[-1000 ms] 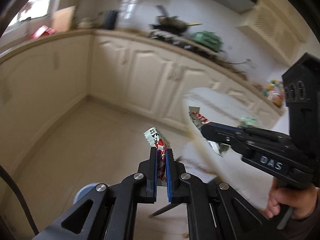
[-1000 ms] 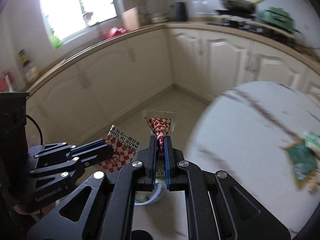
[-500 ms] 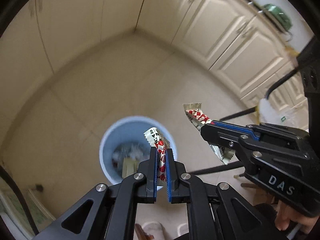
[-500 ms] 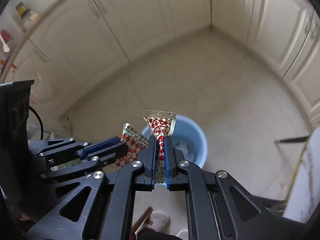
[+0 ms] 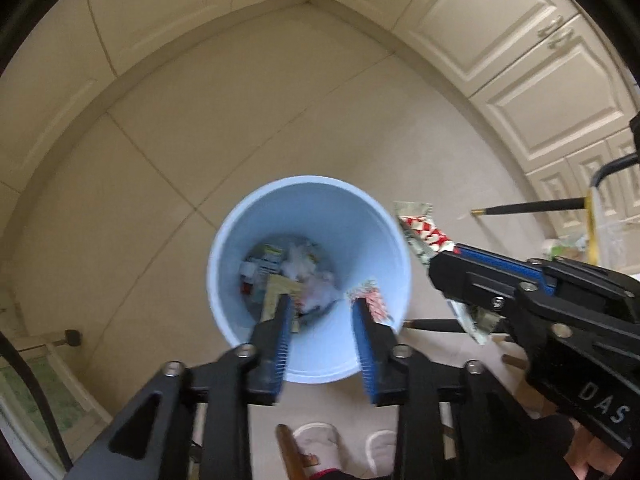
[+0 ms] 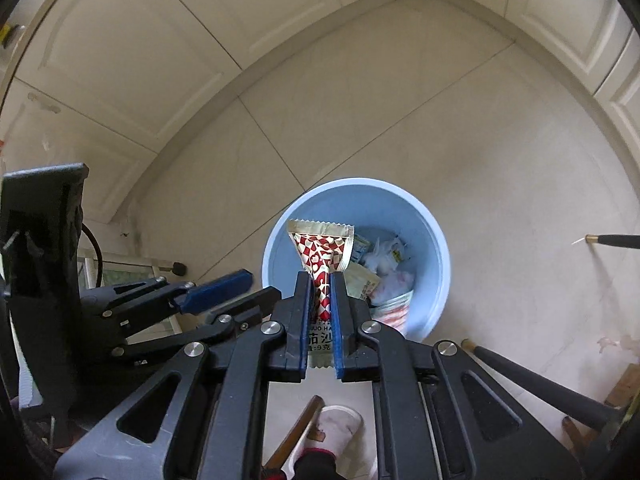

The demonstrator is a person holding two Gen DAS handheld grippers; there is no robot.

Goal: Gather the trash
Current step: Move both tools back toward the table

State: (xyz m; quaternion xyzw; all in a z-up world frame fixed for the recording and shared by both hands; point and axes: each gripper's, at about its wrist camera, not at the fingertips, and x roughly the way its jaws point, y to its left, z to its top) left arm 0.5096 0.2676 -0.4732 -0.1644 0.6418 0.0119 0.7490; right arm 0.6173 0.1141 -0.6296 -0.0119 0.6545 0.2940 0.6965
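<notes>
A light blue trash bin [image 5: 308, 186] stands on the tiled floor, with wrappers and crumpled paper lying in it. My left gripper [image 5: 321, 301] hangs over its mouth, jaws opening and nothing pressed between the pads. A blurred red-and-white packet [image 5: 370, 300] is slipping off the right finger into the bin. My right gripper [image 6: 321, 280] is shut on a red-and-white checked sauce packet [image 6: 320, 246] above the bin [image 6: 360, 183]. The left wrist view shows the right gripper [image 5: 446, 258] and its packet [image 5: 424, 236] just right of the rim. In the right wrist view the left gripper [image 6: 262, 285] is at the left.
Cream cabinet doors [image 5: 500, 40] wrap around the floor corner. Black furniture legs [image 6: 532, 376] slant in at the right. A person's slippered feet [image 5: 320, 440] stand just below the bin. A green mat [image 5: 36, 380] lies at the left.
Both grippers have swung from the counter and table down to the blue bin. My left jaws have parted and let their packet go. The right still grips its packet.
</notes>
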